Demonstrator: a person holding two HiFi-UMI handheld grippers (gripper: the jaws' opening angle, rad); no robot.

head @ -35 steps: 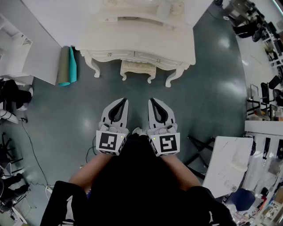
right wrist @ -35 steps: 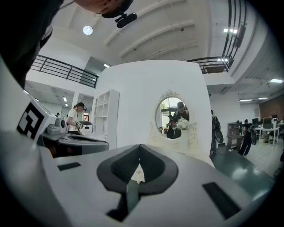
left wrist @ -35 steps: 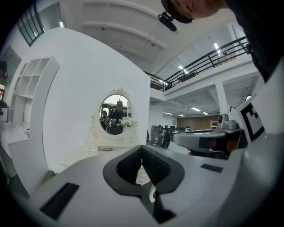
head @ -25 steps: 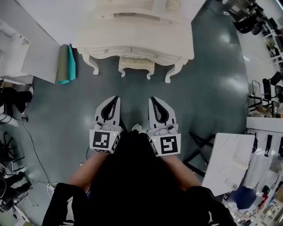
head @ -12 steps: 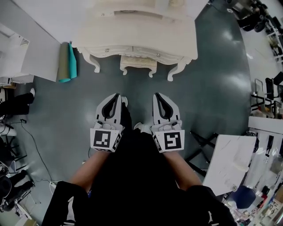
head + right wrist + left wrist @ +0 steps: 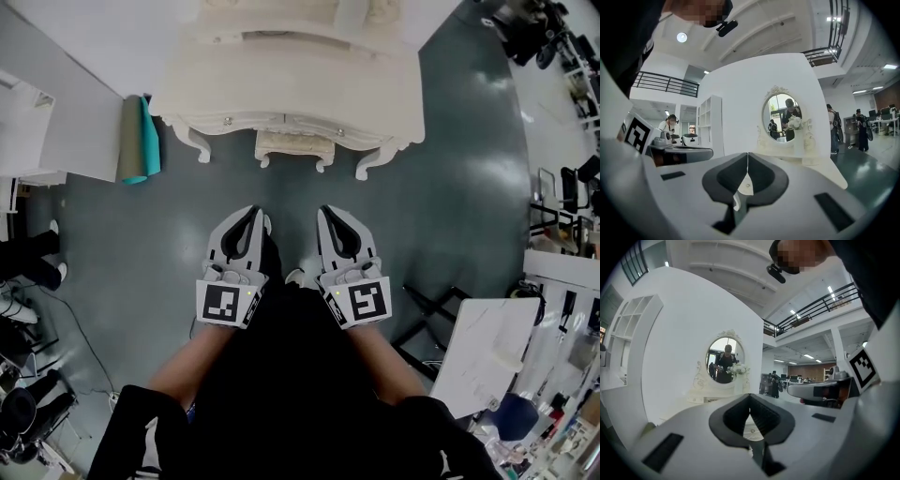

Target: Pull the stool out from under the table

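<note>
A cream stool [image 6: 293, 146] is tucked under the cream dressing table [image 6: 286, 75], with only its front edge and two curled legs showing in the head view. Both grippers hang side by side over the grey floor, a short way in front of the stool. My left gripper [image 6: 252, 213] is shut and holds nothing. My right gripper [image 6: 324, 213] is shut and empty too. Both gripper views look along closed jaws at the table's oval mirror [image 6: 725, 359] [image 6: 783, 116].
A teal and grey roll [image 6: 139, 141] leans by a white panel left of the table. A white shelf unit [image 6: 23, 112] stands at far left. A marble-topped table [image 6: 487, 347] and black stands are at the right. Cables lie on the floor at lower left.
The view has crept closer to the dressing table. Both grippers stay shut and side by side, shifting only slightly.
</note>
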